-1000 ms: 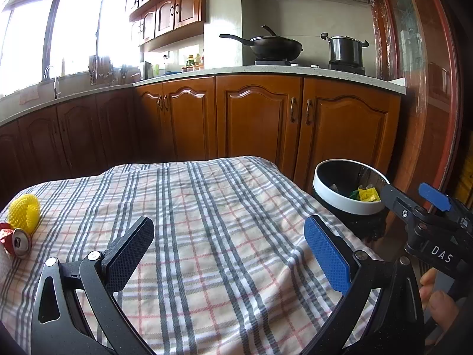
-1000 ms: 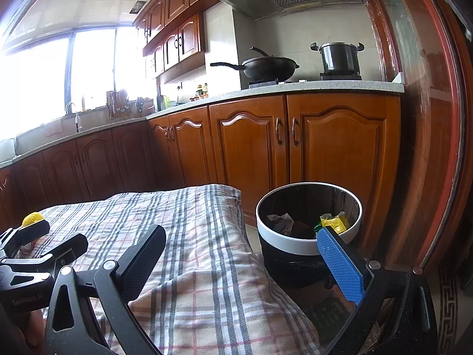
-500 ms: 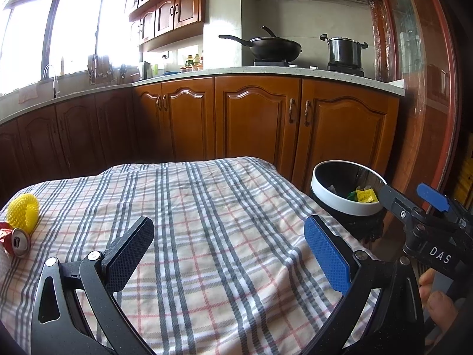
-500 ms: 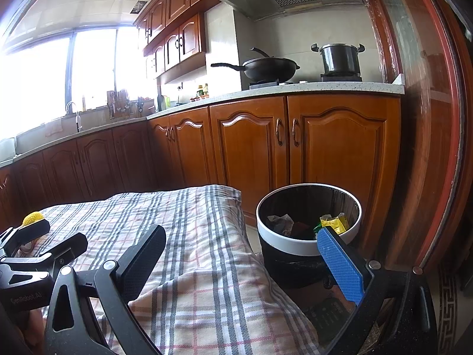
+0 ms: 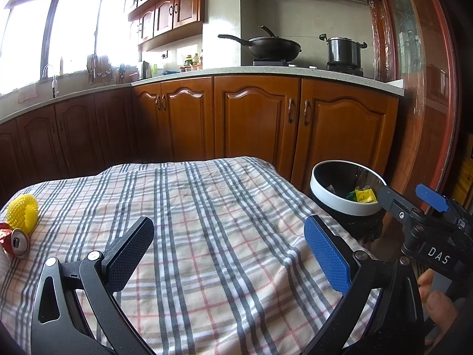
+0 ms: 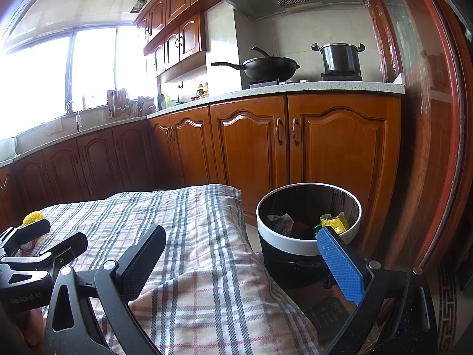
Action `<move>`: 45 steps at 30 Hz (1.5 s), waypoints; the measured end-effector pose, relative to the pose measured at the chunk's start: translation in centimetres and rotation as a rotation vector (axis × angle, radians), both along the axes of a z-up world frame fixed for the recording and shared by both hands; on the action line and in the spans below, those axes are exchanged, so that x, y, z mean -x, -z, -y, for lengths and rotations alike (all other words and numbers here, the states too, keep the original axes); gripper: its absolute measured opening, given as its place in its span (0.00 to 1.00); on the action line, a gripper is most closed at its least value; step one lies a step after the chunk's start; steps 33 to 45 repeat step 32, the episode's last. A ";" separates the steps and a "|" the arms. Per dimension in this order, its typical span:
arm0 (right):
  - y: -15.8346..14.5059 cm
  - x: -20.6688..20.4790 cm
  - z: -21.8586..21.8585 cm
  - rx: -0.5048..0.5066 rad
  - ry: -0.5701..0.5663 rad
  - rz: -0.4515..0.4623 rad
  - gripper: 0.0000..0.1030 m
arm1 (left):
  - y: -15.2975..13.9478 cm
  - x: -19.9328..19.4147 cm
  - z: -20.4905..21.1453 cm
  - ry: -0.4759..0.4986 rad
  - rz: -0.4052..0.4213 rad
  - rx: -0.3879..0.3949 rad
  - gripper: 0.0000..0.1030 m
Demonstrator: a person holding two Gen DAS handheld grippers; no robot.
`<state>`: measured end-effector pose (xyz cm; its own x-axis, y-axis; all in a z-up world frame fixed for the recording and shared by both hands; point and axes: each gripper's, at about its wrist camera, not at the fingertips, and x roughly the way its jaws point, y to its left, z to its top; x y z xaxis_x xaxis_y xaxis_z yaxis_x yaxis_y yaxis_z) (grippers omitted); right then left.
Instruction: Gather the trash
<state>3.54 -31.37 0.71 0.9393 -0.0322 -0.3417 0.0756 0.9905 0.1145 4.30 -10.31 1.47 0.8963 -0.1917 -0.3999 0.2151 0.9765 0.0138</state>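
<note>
The left gripper hung over the checked cloth with its jaws spread wide and nothing between them. The right gripper was likewise wide open and empty, low over the cloth's right edge, its blue finger overlapping the bin in view. At the cloth's far left lay a crushed can touching a yellow foam net. The bin stood on the floor just beside the table, holding a yellow wrapper and crumpled scraps. Beyond were wooden cabinets, with a wok and a pot on the stove.
</note>
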 end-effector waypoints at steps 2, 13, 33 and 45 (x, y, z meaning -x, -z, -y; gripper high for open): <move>0.0 0.0 0.0 -0.002 -0.001 -0.001 1.00 | 0.0 0.0 0.0 0.002 -0.002 0.002 1.00; 0.0 -0.1 0.2 -0.004 0.000 -0.005 1.00 | 0.0 0.0 0.0 0.005 -0.005 0.002 1.00; -0.1 -0.6 -0.2 -0.014 -0.015 -0.021 1.00 | 0.1 -0.7 -1.0 0.016 -0.030 0.031 1.00; -0.1 -0.6 -0.2 -0.014 -0.015 -0.021 1.00 | 0.1 -0.7 -1.0 0.016 -0.030 0.031 1.00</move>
